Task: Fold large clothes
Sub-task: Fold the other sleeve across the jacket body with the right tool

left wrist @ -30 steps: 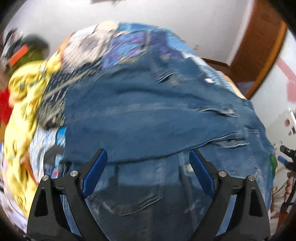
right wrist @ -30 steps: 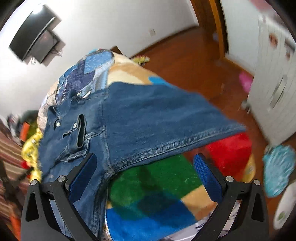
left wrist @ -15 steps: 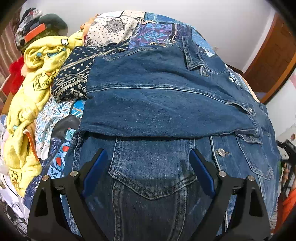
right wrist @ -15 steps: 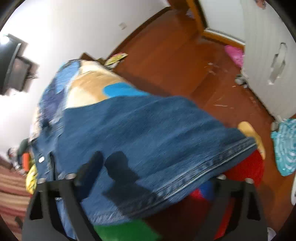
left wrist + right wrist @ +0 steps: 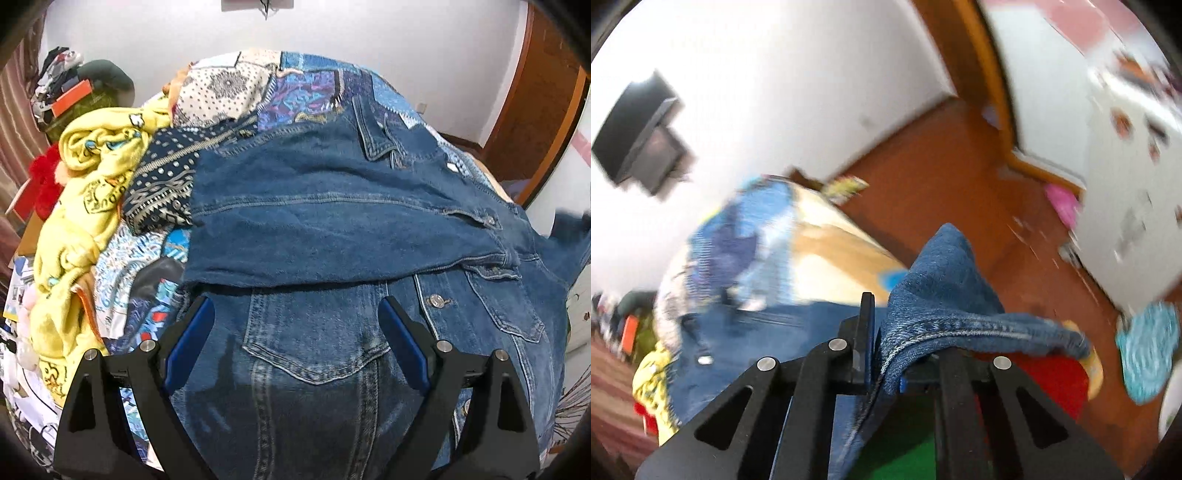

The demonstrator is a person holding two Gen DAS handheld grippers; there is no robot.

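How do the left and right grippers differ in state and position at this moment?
The left gripper is open with nothing between its blue pads, while the right gripper is shut on the denim jacket, pinching a hemmed edge. The left hangs above the jacket's chest pocket; the right is off at the jacket's side. Both are black with blue pads.

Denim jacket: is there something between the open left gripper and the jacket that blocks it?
Nothing visible does. The left gripper is open directly over the denim jacket, above its chest pocket, with only denim between the fingers. The yellow garment lies off to the side. The right gripper is shut on the jacket's hem.
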